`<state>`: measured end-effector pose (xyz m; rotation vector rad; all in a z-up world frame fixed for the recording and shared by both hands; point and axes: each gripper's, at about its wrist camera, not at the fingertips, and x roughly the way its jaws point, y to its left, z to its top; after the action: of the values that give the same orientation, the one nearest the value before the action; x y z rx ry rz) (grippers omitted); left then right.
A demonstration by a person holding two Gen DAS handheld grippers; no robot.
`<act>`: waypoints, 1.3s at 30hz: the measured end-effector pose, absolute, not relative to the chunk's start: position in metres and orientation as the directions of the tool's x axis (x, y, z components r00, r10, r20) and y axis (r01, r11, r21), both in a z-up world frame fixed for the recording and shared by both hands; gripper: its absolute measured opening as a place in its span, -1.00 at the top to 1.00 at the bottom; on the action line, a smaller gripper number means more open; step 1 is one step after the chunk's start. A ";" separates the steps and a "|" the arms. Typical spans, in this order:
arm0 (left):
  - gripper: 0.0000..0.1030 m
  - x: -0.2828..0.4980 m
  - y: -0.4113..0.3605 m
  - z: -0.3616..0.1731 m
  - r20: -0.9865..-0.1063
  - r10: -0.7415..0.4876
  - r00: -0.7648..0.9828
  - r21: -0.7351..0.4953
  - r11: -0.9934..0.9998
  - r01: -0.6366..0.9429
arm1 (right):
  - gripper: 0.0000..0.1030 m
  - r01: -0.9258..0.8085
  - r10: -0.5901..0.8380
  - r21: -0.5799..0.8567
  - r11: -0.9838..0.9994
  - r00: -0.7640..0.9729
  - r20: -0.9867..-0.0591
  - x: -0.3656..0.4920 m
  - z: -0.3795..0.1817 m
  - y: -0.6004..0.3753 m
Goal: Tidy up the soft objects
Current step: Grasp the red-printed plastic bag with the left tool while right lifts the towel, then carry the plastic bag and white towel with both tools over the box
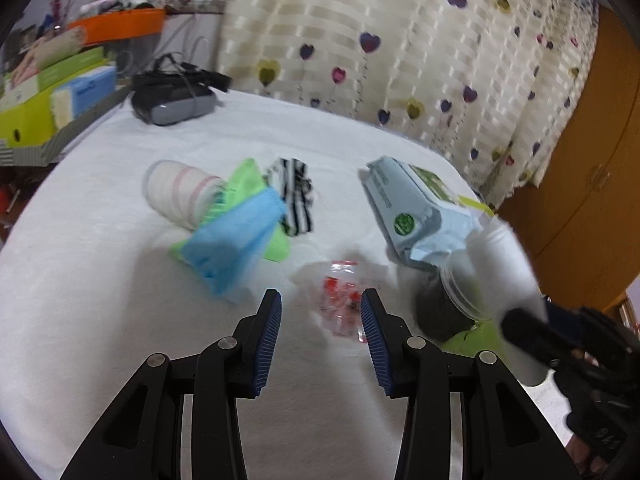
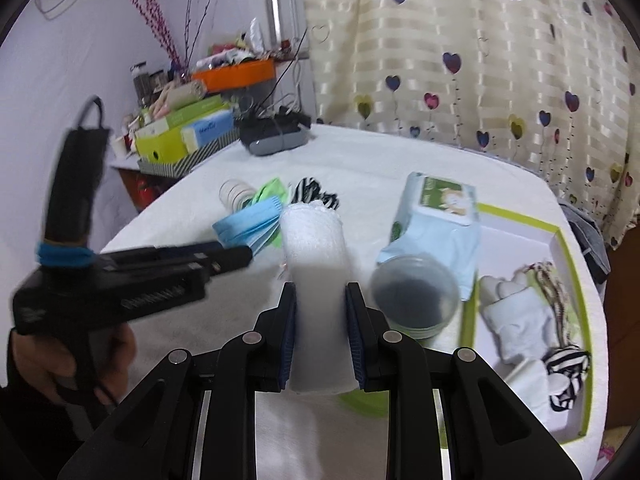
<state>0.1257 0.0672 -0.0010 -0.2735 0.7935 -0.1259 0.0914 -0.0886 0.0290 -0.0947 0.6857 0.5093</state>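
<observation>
My right gripper (image 2: 320,292) is shut on a rolled white towel (image 2: 316,240) and holds it upright above the white tablecloth. In the left wrist view the same towel (image 1: 500,264) shows at the right, blurred. My left gripper (image 1: 320,298) is open and hovers over a clear plastic packet with red bits (image 1: 344,280), with nothing between its pads. Further back lie a blue cloth (image 1: 236,240), a green cloth (image 1: 244,176), a black-and-white striped sock (image 1: 296,196) and a rolled pink-striped cloth (image 1: 176,192).
A green-rimmed box (image 2: 568,280) at the right holds white socks and a striped sock. A wipes pack (image 2: 436,212) and a clear jar (image 2: 412,296) stand beside it. A black device (image 1: 172,100) and stacked boxes (image 1: 40,108) sit at the back left. A heart-patterned curtain hangs behind.
</observation>
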 end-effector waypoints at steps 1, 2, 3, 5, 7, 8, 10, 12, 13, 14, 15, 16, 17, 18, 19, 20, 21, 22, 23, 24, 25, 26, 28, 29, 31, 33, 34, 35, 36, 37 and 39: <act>0.22 0.129 0.063 -0.003 -0.691 -0.218 0.689 -0.288 0.958 0.014 | 0.53 -0.475 0.419 0.084 0.876 0.663 -0.621 0.092 0.031 -0.091; 0.22 0.132 0.060 -0.005 -0.693 -0.227 0.684 -0.289 0.957 0.024 | 0.53 -0.475 0.421 0.086 0.876 0.665 -0.618 0.092 0.032 -0.092; 0.21 0.135 0.056 -0.007 -0.696 -0.230 0.680 -0.286 0.958 0.031 | 0.53 -0.476 0.424 0.088 0.875 0.667 -0.612 0.092 0.033 -0.094; 0.21 0.142 0.051 -0.012 -0.713 -0.229 0.663 -0.279 0.960 0.031 | 0.53 -0.477 0.431 0.094 0.874 0.672 -0.602 0.092 0.036 -0.097; 0.21 0.148 0.046 -0.018 -0.730 -0.238 0.641 -0.280 0.959 0.037 | 0.53 -0.479 0.437 0.100 0.872 0.672 -0.598 0.093 0.037 -0.100; 0.21 0.151 0.045 -0.021 -0.737 -0.242 0.631 -0.282 0.959 0.037 | 0.53 -0.479 0.438 0.101 0.872 0.672 -0.598 0.093 0.037 -0.101; 0.21 0.157 0.040 -0.028 -0.754 -0.246 0.610 -0.284 0.958 0.036 | 0.53 -0.478 0.443 0.110 0.872 0.672 -0.593 0.095 0.036 -0.104; 0.21 0.160 0.038 -0.032 -0.762 -0.234 0.603 -0.274 0.961 0.026 | 0.53 -0.478 0.446 0.115 0.871 0.670 -0.594 0.095 0.034 -0.106; 0.21 0.161 0.036 -0.033 -0.762 -0.235 0.604 -0.275 0.961 0.027 | 0.53 -0.478 0.447 0.117 0.870 0.668 -0.595 0.095 0.034 -0.108; 0.21 0.161 0.035 -0.033 -0.758 -0.236 0.609 -0.275 0.961 0.030 | 0.53 -0.477 0.447 0.119 0.871 0.668 -0.595 0.096 0.033 -0.109; 0.21 0.161 0.034 -0.033 -0.753 -0.230 0.616 -0.269 0.963 0.031 | 0.53 -0.476 0.447 0.120 0.871 0.669 -0.594 0.096 0.033 -0.110; 0.26 0.161 0.034 -0.033 -0.752 -0.227 0.619 -0.268 0.963 0.028 | 0.53 -0.474 0.446 0.121 0.872 0.670 -0.594 0.096 0.033 -0.111; 0.37 0.162 0.034 -0.034 -0.751 -0.232 0.618 -0.276 0.961 0.025 | 0.53 -0.471 0.445 0.122 0.873 0.671 -0.593 0.097 0.032 -0.113; 0.41 0.161 0.035 -0.034 -0.752 -0.235 0.615 -0.281 0.959 0.023 | 0.53 -0.469 0.445 0.125 0.874 0.672 -0.592 0.097 0.032 -0.114; 0.49 0.161 0.035 -0.034 -0.753 -0.235 0.615 -0.283 0.959 0.021 | 0.53 -0.467 0.444 0.126 0.875 0.673 -0.591 0.097 0.032 -0.115; 0.53 0.159 0.035 -0.033 -0.752 -0.225 0.620 -0.275 0.961 0.016 | 0.53 -0.465 0.444 0.127 0.876 0.674 -0.590 0.096 0.032 -0.116; 0.55 0.157 0.036 -0.031 -0.748 -0.215 0.628 -0.267 0.964 0.012 | 0.53 -0.463 0.442 0.127 0.877 0.676 -0.589 0.095 0.032 -0.117; 0.56 0.155 0.036 -0.029 -0.743 -0.210 0.636 -0.263 0.965 0.011 | 0.53 -0.458 0.439 0.128 0.880 0.680 -0.587 0.094 0.032 -0.119; 0.57 0.154 0.036 -0.026 -0.737 -0.209 0.643 -0.263 0.965 0.012 | 0.53 -0.455 0.438 0.129 0.881 0.682 -0.585 0.095 0.033 -0.121; 0.58 0.150 0.036 -0.022 -0.727 -0.208 0.655 -0.262 0.965 0.016 | 0.53 -0.451 0.436 0.129 0.883 0.687 -0.581 0.094 0.034 -0.123; 0.58 0.147 0.035 -0.019 -0.719 -0.204 0.665 -0.257 0.966 0.018 | 0.53 -0.445 0.433 0.130 0.886 0.692 -0.577 0.092 0.034 -0.126; 0.59 0.144 0.034 -0.015 -0.709 -0.200 0.676 -0.253 0.967 0.020 | 0.53 -0.440 0.430 0.132 0.888 0.695 -0.576 0.091 0.034 -0.129; 0.59 0.138 0.032 -0.006 -0.693 -0.204 0.692 -0.259 0.965 0.025 | 0.53 -0.425 0.421 0.136 0.895 0.701 -0.576 0.088 0.033 -0.137; 0.59 0.134 0.030 -0.001 -0.681 -0.201 0.704 -0.254 0.967 0.030 | 0.53 -0.420 0.417 0.137 0.897 0.703 -0.576 0.087 0.033 -0.139; 0.59 0.127 0.027 0.009 -0.663 -0.199 0.722 -0.248 0.968 0.040 | 0.53 -0.407 0.408 0.138 0.903 0.712 -0.571 0.084 0.034 -0.147; 0.59 0.121 0.023 0.016 -0.649 -0.209 0.731 -0.250 0.967 0.053 | 0.52 -0.397 0.402 0.139 0.907 0.721 -0.565 0.080 0.036 -0.153; 0.59 0.117 0.020 0.021 -0.642 -0.211 0.737 -0.249 0.967 0.061 | 0.53 -0.389 0.397 0.141 0.910 0.727 -0.560 0.076 0.036 -0.158; 0.59 0.112 0.017 0.026 -0.634 -0.213 0.744 -0.243 0.967 0.069 | 0.52 -0.383 0.394 0.142 0.913 0.731 -0.557 0.074 0.037 -0.161; 0.59 0.108 0.014 0.029 -0.629 -0.214 0.747 -0.241 0.968 0.075 | 0.52 -0.373 0.388 0.145 0.916 0.737 -0.554 0.071 0.037 -0.167; 0.59 0.105 0.011 0.033 -0.623 -0.219 0.751 -0.240 0.967 0.083 | 0.52 -0.366 0.383 0.147 0.919 0.740 -0.553 0.069 0.037 -0.171; 0.59 0.097 0.002 0.040 -0.612 -0.228 0.757 -0.235 0.967 0.101 | 0.53 -0.347 0.372 0.153 0.925 0.750 -0.547 0.063 0.038 -0.183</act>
<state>0.0967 0.0024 0.0402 -0.1928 0.6897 -0.1810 0.0631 -0.1830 0.0378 0.0425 0.6072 0.3932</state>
